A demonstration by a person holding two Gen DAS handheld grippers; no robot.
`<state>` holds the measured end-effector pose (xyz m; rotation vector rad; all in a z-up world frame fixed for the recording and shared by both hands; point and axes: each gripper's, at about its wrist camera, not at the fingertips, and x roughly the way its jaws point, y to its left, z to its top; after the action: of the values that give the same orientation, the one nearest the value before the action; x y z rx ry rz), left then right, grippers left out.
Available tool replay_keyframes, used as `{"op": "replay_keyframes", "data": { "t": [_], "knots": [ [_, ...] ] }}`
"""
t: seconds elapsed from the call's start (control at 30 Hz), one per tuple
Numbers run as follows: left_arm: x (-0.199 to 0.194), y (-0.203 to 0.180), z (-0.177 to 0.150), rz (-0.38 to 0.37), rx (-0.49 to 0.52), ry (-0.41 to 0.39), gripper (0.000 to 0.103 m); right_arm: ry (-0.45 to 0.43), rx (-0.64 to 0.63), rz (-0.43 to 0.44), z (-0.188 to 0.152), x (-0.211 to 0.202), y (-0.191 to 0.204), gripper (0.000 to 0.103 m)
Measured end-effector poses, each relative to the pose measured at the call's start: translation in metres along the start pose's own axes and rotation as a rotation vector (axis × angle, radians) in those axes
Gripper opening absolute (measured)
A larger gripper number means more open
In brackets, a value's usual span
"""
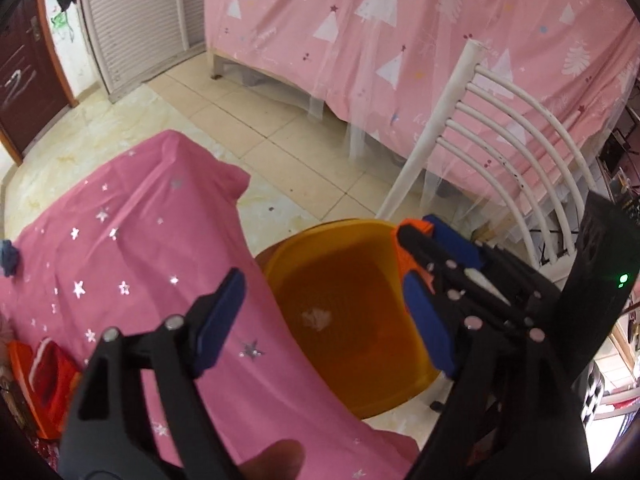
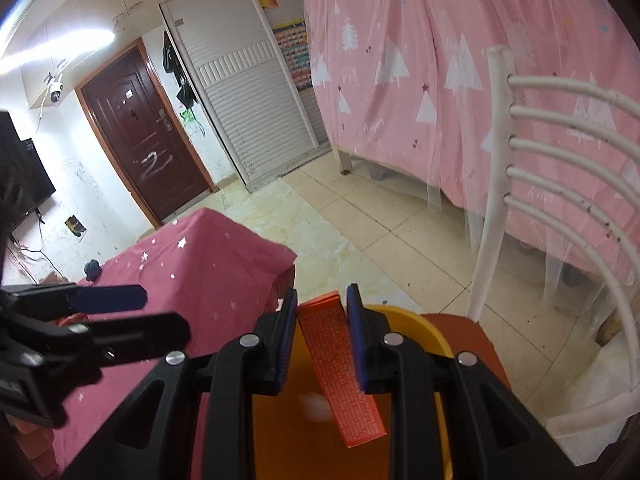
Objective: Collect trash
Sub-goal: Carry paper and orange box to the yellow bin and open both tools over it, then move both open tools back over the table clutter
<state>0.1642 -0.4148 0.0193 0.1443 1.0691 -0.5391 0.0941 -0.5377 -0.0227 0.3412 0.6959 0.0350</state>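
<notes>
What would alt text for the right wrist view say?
The right gripper pinches an orange paper box above a yellow bin beside a pink-clothed table. The left gripper hangs open at left.

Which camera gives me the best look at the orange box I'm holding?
The right wrist view: the orange box sits between the right hand-held gripper fingers, its printed face in full sight above the yellow bin. The left wrist view shows only an orange corner behind that gripper's arms.
</notes>
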Motion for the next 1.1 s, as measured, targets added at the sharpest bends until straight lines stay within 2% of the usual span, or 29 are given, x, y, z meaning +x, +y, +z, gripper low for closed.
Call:
{"op": "replay_keyframes", "data": {
  "t": [0.17, 0.27, 0.33, 0.4, 0.63, 0.77, 1.1],
  "knots": [
    [-0.005, 0.013, -0.003, 0.012, -0.022, -0.003, 0.078, 0.040, -0.013, -0.006, -0.004, 0.012, 0.009, 0.021],
    [-0.012, 0.022, -0.008, 0.008, -0.041, -0.007, 0.078, 0.047, -0.019, -0.021, -0.004, 0.015, 0.015, 0.029],
    [-0.018, 0.028, -0.011, 0.006, -0.050, -0.010, 0.078, 0.050, -0.018, -0.033, -0.003, 0.016, 0.019, 0.042],
    [-0.026, 0.035, -0.015, 0.007, -0.062, -0.015, 0.078, 0.046, -0.020, -0.035, -0.001, 0.015, 0.024, 0.050],
    [-0.068, 0.060, -0.032, 0.021, -0.078, -0.056, 0.078, 0.020, -0.083, -0.005, 0.011, 0.007, 0.060, 0.056],
    [-0.085, 0.078, -0.043, 0.041, -0.102, -0.069, 0.081, 0.009, -0.123, 0.024, 0.018, 0.003, 0.088, 0.058],
    [-0.126, 0.118, -0.080, 0.116, -0.169, -0.107, 0.082, 0.039, -0.225, 0.085, 0.019, 0.010, 0.155, 0.060]
  ]
}}
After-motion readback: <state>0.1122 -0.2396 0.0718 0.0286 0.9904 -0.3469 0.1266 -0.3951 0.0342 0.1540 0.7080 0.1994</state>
